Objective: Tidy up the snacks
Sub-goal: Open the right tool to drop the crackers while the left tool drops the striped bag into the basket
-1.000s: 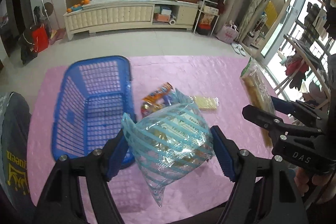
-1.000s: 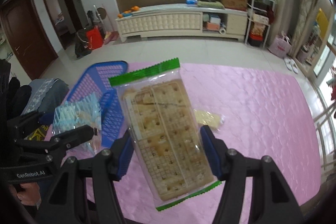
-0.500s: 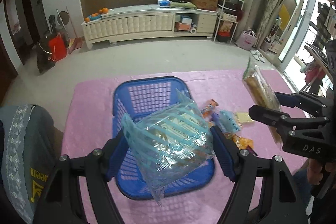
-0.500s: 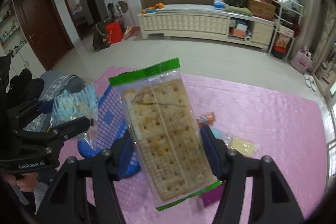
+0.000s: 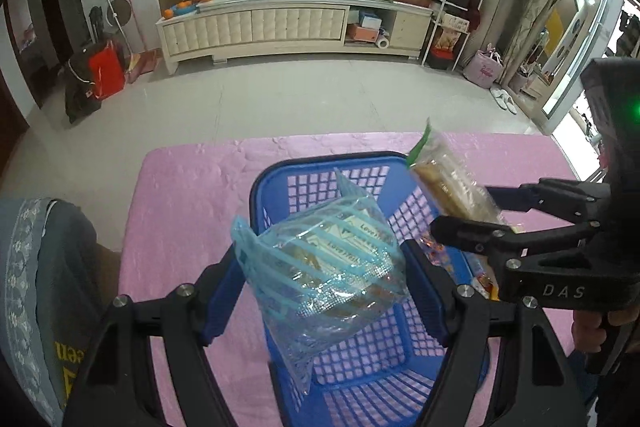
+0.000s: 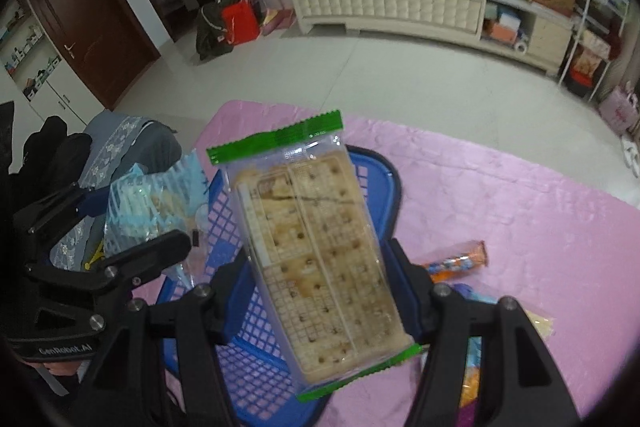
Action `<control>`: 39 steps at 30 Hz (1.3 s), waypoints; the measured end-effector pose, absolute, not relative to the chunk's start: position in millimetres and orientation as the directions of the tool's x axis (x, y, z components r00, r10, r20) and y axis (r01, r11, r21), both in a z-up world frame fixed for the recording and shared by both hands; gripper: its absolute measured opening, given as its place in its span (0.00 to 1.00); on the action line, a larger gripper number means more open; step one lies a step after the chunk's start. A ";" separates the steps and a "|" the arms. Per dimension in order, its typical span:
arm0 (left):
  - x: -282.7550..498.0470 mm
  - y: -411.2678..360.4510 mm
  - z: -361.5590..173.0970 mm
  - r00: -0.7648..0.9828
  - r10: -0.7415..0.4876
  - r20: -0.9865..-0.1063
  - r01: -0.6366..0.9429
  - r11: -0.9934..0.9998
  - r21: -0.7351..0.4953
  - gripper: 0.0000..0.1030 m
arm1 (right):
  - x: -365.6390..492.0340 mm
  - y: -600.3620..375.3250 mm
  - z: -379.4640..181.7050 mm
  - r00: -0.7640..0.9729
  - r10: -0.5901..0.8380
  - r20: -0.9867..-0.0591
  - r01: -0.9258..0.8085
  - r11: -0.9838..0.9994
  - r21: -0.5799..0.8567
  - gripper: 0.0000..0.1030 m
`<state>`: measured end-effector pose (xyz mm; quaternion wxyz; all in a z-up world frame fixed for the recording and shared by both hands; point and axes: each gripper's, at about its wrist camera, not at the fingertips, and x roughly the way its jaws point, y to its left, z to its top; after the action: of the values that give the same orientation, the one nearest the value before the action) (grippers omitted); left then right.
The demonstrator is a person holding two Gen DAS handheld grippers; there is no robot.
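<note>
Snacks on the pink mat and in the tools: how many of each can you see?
Held in the tools: 2, the blue striped bag and the cracker pack.
Lying on the pink mat: at least 3, the orange roll, a pale yellow pack, a blue packet.
Total: at least 5.

- The right claw (image 6: 320, 291) clamps a clear cracker packet with green sealed ends (image 6: 316, 251), held above the blue plastic lattice basket (image 6: 236, 343).
- The left claw (image 6: 132, 223), left of the basket, grips a pale blue striped bag (image 6: 152, 203).
- An orange wrapped snack roll (image 6: 460, 261) lies right of the basket on the pink quilted cloth (image 6: 500, 203).
</note>
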<state>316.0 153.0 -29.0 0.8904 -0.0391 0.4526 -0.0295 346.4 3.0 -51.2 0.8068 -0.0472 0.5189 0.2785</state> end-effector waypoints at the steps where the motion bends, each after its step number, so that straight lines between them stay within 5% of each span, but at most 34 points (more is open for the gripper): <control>1: 319.9 154.9 -32.0 0.589 -0.098 -0.802 0.020 0.994 -0.106 0.72 | 351.0 5.6 -56.2 0.281 0.417 -0.864 -0.489 0.837 0.245 0.64; 15: 350.6 161.5 -65.4 0.529 -0.148 -0.836 0.009 0.986 -0.169 0.74 | 377.1 16.1 -73.3 0.261 0.360 -0.896 -0.448 0.867 0.217 0.64; 20: 355.2 164.1 -61.4 0.526 -0.181 -0.831 0.013 0.979 -0.204 0.78 | 385.5 21.7 -74.0 0.250 0.311 -0.917 -0.446 0.878 0.176 0.76; 24: 350.1 160.0 -61.1 0.519 -0.134 -0.844 0.009 0.988 -0.152 0.79 | 384.2 16.1 -66.5 0.302 0.288 -0.909 -0.433 0.891 0.138 0.86; 39: 344.2 144.2 -50.5 0.539 -0.075 -0.839 0.040 0.997 -0.063 0.80 | 378.0 -11.6 -55.4 0.316 0.288 -0.904 -0.408 0.902 0.145 0.86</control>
<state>344.2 144.2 -50.5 0.8770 -0.0181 0.4791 -0.0327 378.0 -11.6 -55.4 0.8092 -0.0550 0.5440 0.2149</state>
